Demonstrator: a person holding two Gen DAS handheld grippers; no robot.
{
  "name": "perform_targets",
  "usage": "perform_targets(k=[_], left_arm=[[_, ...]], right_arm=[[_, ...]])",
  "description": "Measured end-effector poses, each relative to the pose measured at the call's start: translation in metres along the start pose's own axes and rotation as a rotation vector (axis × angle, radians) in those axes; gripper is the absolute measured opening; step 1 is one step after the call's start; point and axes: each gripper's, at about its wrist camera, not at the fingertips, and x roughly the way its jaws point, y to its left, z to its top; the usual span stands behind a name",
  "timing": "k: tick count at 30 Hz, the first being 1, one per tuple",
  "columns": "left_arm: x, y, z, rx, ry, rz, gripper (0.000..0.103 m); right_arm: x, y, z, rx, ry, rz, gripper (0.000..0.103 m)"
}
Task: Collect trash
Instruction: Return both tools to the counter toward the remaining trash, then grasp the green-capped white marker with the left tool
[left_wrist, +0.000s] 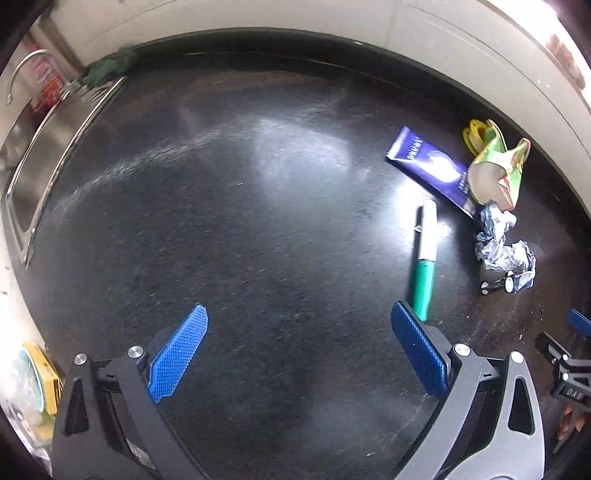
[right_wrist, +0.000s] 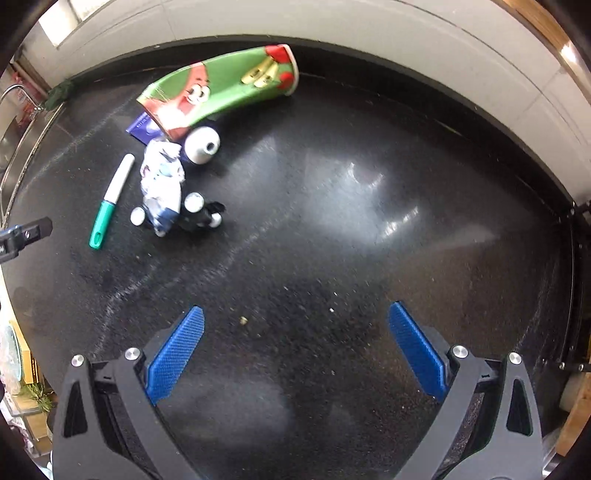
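Both grippers hang over a dark, glossy counter (right_wrist: 332, 229) with nothing between their fingers. The left gripper (left_wrist: 299, 350) has its jaws spread wide, and the right gripper (right_wrist: 295, 347) likewise stands wide apart above a bare stretch near the counter's front edge.

Farther in lies the trash, bunched together towards the back edge. A green-capped marker (right_wrist: 110, 201) lies alone just beside the heap. Next to it a crumpled wrapper (right_wrist: 162, 184) sits partly on top of a small black toy car (right_wrist: 195, 218). Beyond these a white bottle (right_wrist: 202, 144) lies on its side, touching a squashed green paper cup (right_wrist: 221, 88), with a purple packet (left_wrist: 428, 166) tucked under the cup. A sink (left_wrist: 40, 147) is set into the counter's left end.
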Motion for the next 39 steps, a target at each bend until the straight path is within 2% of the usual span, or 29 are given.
perform_targets(k=[2, 5, 8, 10, 12, 13, 16, 20, 24, 26, 30, 31, 33, 39], left_arm=[[0.007, -0.021, 0.007, 0.054, 0.011, 0.005, 0.097], [0.017, -0.044, 0.013, 0.129, 0.023, 0.053, 0.097], [0.026, -0.046, 0.018, 0.137, 0.032, 0.042, 0.097], [0.033, -0.045, 0.022, 0.144, 0.043, 0.070, 0.097], [0.040, -0.043, 0.026, 0.159, 0.048, 0.085, 0.097], [0.043, -0.042, 0.026, 0.152, 0.043, 0.052, 0.097], [0.050, -0.036, 0.028, 0.108, 0.063, -0.028, 0.097], [0.052, -0.034, 0.034, 0.128, 0.047, -0.033, 0.097], [0.057, -0.036, 0.046, 0.132, 0.034, -0.033, 0.098], [0.058, -0.038, 0.051, 0.142, 0.026, -0.035, 0.098], [0.062, -0.046, 0.061, 0.168, 0.019, -0.040, 0.098], [0.061, -0.052, 0.063, 0.169, 0.020, -0.039, 0.098], [0.061, -0.055, 0.065, 0.170, 0.021, -0.040, 0.098], [0.051, -0.056, 0.050, 0.175, 0.026, -0.044, 0.098]], right_arm=[[0.010, -0.016, -0.011, 0.022, 0.037, 0.004, 0.097], [0.023, -0.024, -0.019, 0.029, 0.072, 0.006, 0.097], [0.032, -0.033, -0.022, 0.029, 0.083, 0.022, 0.098], [0.035, -0.032, -0.016, 0.020, 0.068, 0.035, 0.098], [0.039, -0.012, -0.001, 0.008, 0.057, 0.055, 0.098], [0.041, -0.010, 0.004, -0.004, 0.049, 0.061, 0.098], [0.043, 0.000, 0.017, -0.075, 0.036, 0.092, 0.098], [0.045, 0.018, 0.030, -0.212, 0.053, 0.147, 0.098], [0.050, 0.025, 0.041, -0.412, 0.037, 0.095, 0.098], [0.048, 0.028, 0.047, -0.480, 0.025, 0.105, 0.098], [0.045, 0.024, 0.046, -0.561, 0.036, 0.118, 0.098], [0.049, 0.031, 0.061, -0.572, 0.047, 0.119, 0.098], [0.050, 0.039, 0.065, -0.587, 0.054, 0.119, 0.098], [0.045, 0.057, 0.067, -0.618, 0.041, 0.130, 0.098]])
